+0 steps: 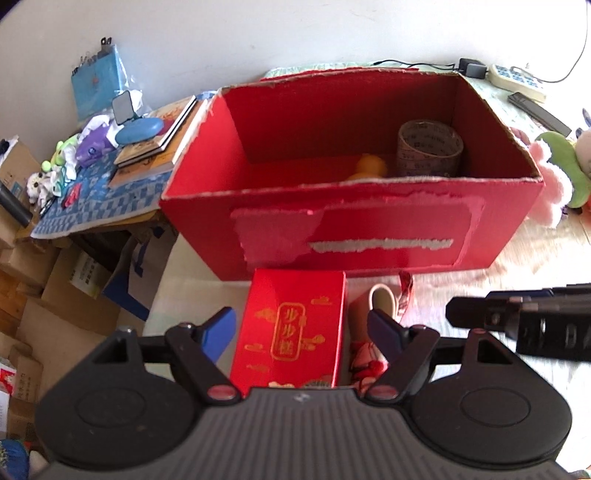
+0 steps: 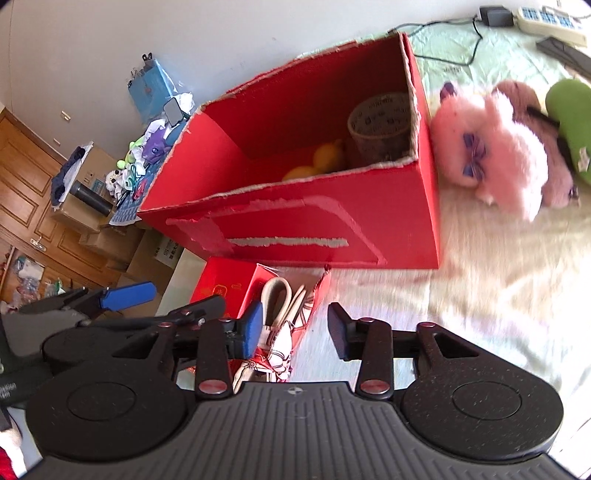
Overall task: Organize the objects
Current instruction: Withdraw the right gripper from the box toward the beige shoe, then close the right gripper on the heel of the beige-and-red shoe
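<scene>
A large open red cardboard box (image 1: 351,229) stands on the pale cloth, with a tape roll (image 1: 430,149) and a yellow-orange toy (image 1: 369,166) inside. Just in front of it lies a small red box with gold print (image 1: 295,295). My left gripper (image 1: 303,328) is open and straddles this box, its blue pads (image 1: 221,328) clear of both sides. To the right of the small box lies a red-and-white patterned pouch with a beige strap (image 2: 284,343). My right gripper (image 2: 295,328) is open over the pouch, which sits by its left pad (image 2: 253,326). Nothing is gripped.
A pink plush toy (image 2: 491,155) and a green one (image 2: 569,107) lie right of the big box. A power strip (image 2: 550,18) and cables sit behind. On the left is a cluttered side table with books (image 1: 155,147), and cardboard boxes (image 1: 55,277) below it.
</scene>
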### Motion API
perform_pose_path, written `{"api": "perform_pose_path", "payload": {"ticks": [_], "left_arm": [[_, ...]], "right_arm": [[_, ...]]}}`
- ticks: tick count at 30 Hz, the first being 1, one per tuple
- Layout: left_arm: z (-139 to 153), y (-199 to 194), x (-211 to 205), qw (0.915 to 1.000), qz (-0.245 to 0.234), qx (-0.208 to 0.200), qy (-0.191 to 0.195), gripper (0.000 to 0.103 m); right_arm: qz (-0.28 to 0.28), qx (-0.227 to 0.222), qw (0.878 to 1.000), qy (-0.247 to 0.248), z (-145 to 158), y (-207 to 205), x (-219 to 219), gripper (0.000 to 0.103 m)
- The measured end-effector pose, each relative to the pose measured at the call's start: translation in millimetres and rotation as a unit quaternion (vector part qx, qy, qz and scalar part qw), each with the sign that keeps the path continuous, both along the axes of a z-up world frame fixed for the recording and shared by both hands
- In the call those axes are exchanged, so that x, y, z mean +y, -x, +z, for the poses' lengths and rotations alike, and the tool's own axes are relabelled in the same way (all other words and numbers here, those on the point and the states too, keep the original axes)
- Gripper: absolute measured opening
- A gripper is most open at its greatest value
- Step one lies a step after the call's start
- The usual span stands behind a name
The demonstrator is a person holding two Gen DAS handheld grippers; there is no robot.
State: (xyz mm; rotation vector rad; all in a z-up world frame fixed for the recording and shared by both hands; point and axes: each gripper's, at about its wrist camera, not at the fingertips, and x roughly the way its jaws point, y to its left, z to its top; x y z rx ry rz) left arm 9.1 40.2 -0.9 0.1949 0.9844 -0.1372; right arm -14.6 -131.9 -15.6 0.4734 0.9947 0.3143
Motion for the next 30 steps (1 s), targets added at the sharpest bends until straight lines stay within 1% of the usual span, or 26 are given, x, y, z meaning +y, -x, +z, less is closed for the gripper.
{"api": "perform_pose_path", "payload": {"ticks": [2,6,10,12,14,16,18,23,30], "left_arm": [[-1.9,6.2,7.2,0.9998,-0.008,-0.004,0.016,0.078],[-2.8,20.4,17.9,0.9974,-0.039,-0.006,0.061,0.077],[-4.8,34.2,13.4,0.9926,-0.08,-0.004,0.091,0.073],[-8.8,36.8,7.6,0.9908,-0.094,0.005,0.097,0.068],[-14.2,38.0,4.1,0.9885,-0.104,0.021,0.108,0.059],[-18.1,38.9,2.1,0.9862,-0.112,0.031,0.118,0.055],[-21.7,41.9,0.5,0.9857,-0.117,0.033,0.117,0.054],[-30.4,40.9,-5.9,0.9843,-0.129,0.039,0.114,0.047],[-45.6,36.8,-15.1,0.9863,-0.138,0.04,0.081,0.045]], "right_arm": [[-0.003,0.009,1.0,-0.007,-4.1,-0.1,-1.1,0.043],[-0.006,0.028,0.999,-0.024,-13.2,-2.6,-3.8,0.043],[0.005,0.05,0.998,-0.042,-23.1,-6.1,1.8,0.044],[0.006,0.056,0.997,-0.047,-26.8,-6.6,5.0,0.044],[0.01,0.06,0.997,-0.056,-29.4,-7.9,7.2,0.045],[0.013,0.061,0.996,-0.06,-30.9,-9.6,9.2,0.045],[0.019,0.061,0.996,-0.059,-31.5,-11.8,11.5,0.045],[0.028,0.072,0.996,-0.049,-36.6,-16.7,19.8,0.045],[0.045,0.075,0.996,-0.027,-40.0,-20.5,30.2,0.045]]}}
